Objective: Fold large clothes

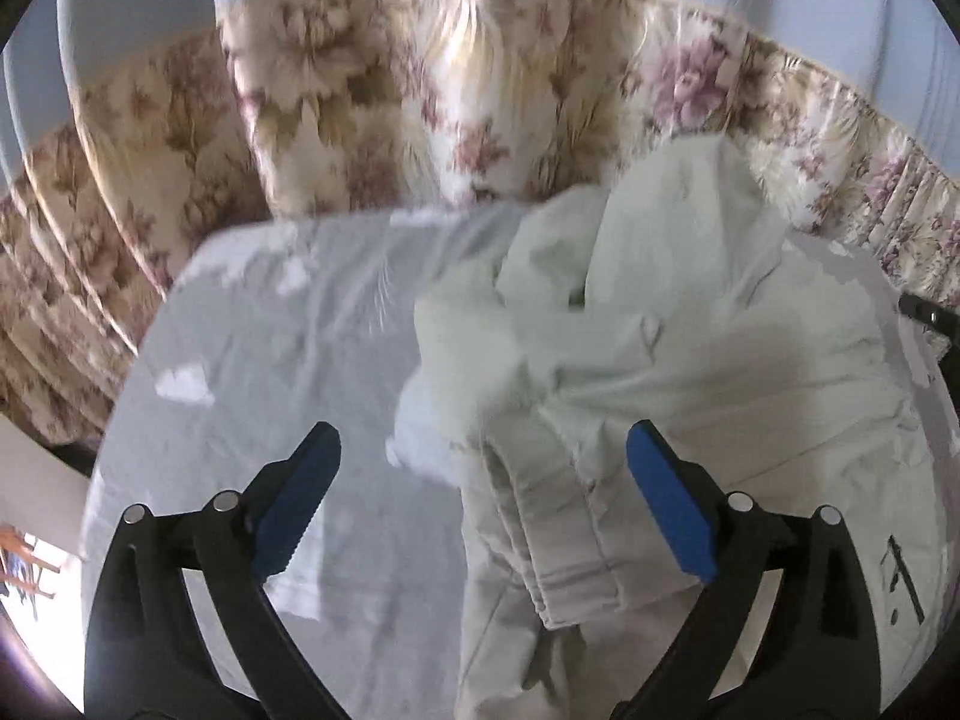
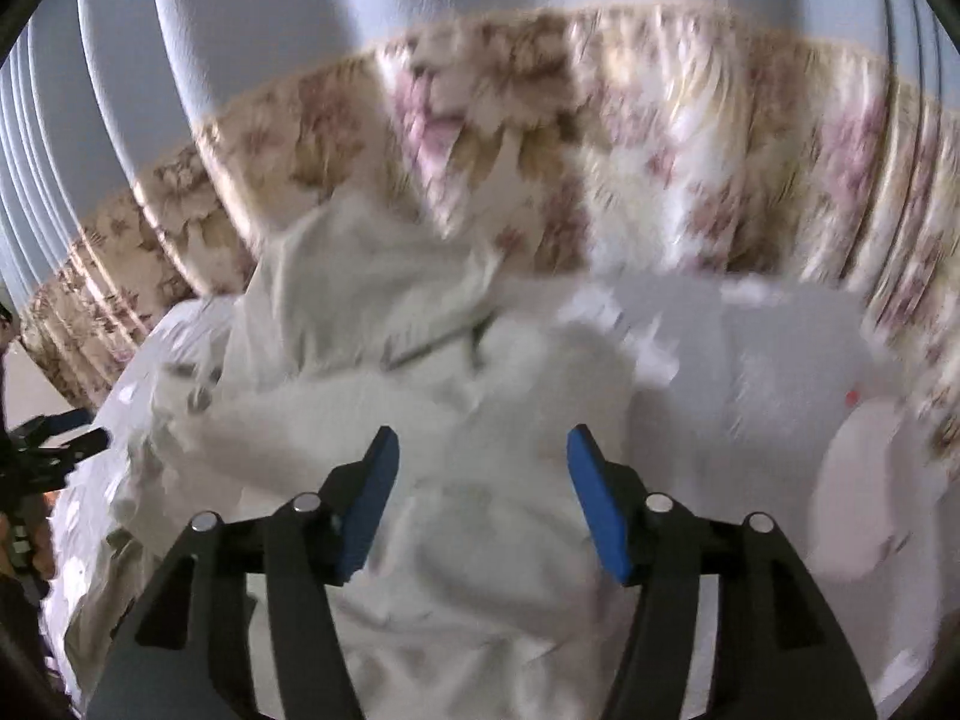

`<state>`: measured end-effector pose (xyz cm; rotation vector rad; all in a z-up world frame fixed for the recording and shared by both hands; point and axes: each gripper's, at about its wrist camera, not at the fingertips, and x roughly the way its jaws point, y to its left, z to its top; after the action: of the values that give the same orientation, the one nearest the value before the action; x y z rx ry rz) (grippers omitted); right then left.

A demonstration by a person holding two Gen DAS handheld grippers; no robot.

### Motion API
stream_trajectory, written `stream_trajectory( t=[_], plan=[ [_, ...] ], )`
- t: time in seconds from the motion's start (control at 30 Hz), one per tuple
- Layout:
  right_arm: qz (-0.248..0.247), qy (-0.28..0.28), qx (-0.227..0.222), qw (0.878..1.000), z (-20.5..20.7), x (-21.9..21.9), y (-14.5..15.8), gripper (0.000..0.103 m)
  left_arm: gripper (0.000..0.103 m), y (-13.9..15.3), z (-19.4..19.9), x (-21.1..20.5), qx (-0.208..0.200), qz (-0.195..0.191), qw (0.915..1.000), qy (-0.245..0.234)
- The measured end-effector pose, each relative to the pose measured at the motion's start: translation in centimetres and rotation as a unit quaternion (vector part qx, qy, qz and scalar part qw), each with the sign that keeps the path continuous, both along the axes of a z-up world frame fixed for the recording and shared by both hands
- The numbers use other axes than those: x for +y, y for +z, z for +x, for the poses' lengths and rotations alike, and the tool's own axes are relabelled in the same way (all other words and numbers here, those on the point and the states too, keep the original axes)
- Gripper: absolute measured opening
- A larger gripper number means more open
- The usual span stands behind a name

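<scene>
the pale green garment [image 1: 630,360] lies crumpled on a light grey sheet [image 1: 270,360], more to the right part of it in the left wrist view, with many folds and a thick seamed hem that comes down toward the camera. in the right wrist view the same garment [image 2: 420,408] fills the middle and the left, and its far part rises in front of the curtain. the left gripper [image 1: 483,450] hangs above the near edge of the garment with its blue pads [image 1: 672,510] wide apart, and nothing is pressed between them. the right gripper [image 2: 483,450] is over the cloth too, its jaws are apart and not pinching the fabric. behind the sheet hangs a floral curtain [image 1: 360,120], with a plain pale blue part above it. both views are blurred.
</scene>
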<state>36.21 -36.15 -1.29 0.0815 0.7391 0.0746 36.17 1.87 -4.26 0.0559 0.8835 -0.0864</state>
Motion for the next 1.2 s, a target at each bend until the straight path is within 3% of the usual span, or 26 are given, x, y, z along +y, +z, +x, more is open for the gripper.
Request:
stream_trajectory(
  t=[0.2, 0.27, 0.33, 0.37, 0.43, 0.5, 0.57, 0.7, 0.9, 0.93, 0.97, 1.0, 1.03, 1.07, 1.13, 1.2],
  plan=[
    [-0.079, -0.024, -0.063, 0.995, 4.8, -1.4, 8.3, 0.059, 0.096, 1.4, 3.4, -0.4, -0.005, 0.022, 0.9997, -0.006],
    [-0.057, -0.028, -0.092, 0.994, 7.1, -2.7, 12.1, 0.059, 0.096, 1.2, 4.6, -0.8, 0.005, 0.02, 0.9997, -0.016],
    [-0.001, 0.033, -0.065, 0.997, 10.9, -3.1, 13.6, 0.06, 0.096, 0.5, 6.1, -1.5, 0.016, 0.017, 0.9992, -0.031],
    [0.013, 0.063, -0.039, 0.997, 12.6, -2.8, 13.2, 0.061, 0.096, 0.2, 6.5, -1.8, 0.02, 0.018, 0.9989, -0.037],
    [-0.01, 0.113, -0.002, 0.994, 15.3, -1.1, 11.4, 0.06, 0.096, -0.9, 7.7, -2.7, 0.032, 0.022, 0.9978, -0.054],
    [-0.052, 0.17, 0.038, 0.983, 17.3, 1.4, 7.4, 0.06, 0.096, -1.9, 8.7, -3.7, 0.042, 0.034, 0.9964, -0.066],
    [-0.077, 0.189, 0.073, 0.976, 18.7, 2.7, 3.1, 0.06, 0.096, -2.7, 9.5, -4.5, 0.044, 0.036, 0.9951, -0.081],
    [-0.056, 0.215, 0.088, 0.971, 20.4, 3.8, -1.4, 0.06, 0.094, -4.2, 11.6, -5.9, 0.061, 0.019, 0.9914, -0.114],
    [-0.05, 0.27, 0.096, 0.957, 20.7, 6.9, -3.8, 0.06, 0.088, -5.4, 14.8, -9.2, 0.074, 0.012, 0.9845, -0.158],
    [-0.055, 0.273, 0.093, 0.956, 20.6, 7.4, -4.0, 0.059, 0.08, -5.8, 15.4, -9.8, 0.08, 0.011, 0.9833, -0.163],
    [-0.062, 0.278, 0.09, 0.954, 20.5, 8.0, -4.2, 0.047, 0.058, -6.1, 16.0, -10.3, 0.089, 0.008, 0.9818, -0.168],
    [-0.065, 0.282, 0.088, 0.953, 20.4, 8.4, -4.3, 0.034, 0.048, -6.4, 16.9, -10.6, 0.102, -0.001, 0.9805, -0.168],
    [-0.063, 0.284, 0.085, 0.953, 20.2, 8.6, -4.2, 0.011, 0.035, -6.3, 17.6, -10.6, 0.106, -0.013, 0.9808, -0.163],
    [-0.064, 0.283, 0.075, 0.954, 19.9, 8.7, -3.9, 0.006, 0.022, -6.0, 18.0, -10.6, 0.106, -0.022, 0.9812, -0.16],
    [-0.054, 0.281, 0.042, 0.957, 18.9, 8.6, -2.2, 0.002, 0.012, -4.4, 18.8, -10.1, 0.096, -0.05, 0.9812, -0.16],
    [-0.018, 0.28, 0.005, 0.96, 17.3, 8.1, 0.7, 0.002, 0.01, -1.3, 18.7, -9.4, 0.066, -0.058, 0.9855, -0.145]
  ],
)
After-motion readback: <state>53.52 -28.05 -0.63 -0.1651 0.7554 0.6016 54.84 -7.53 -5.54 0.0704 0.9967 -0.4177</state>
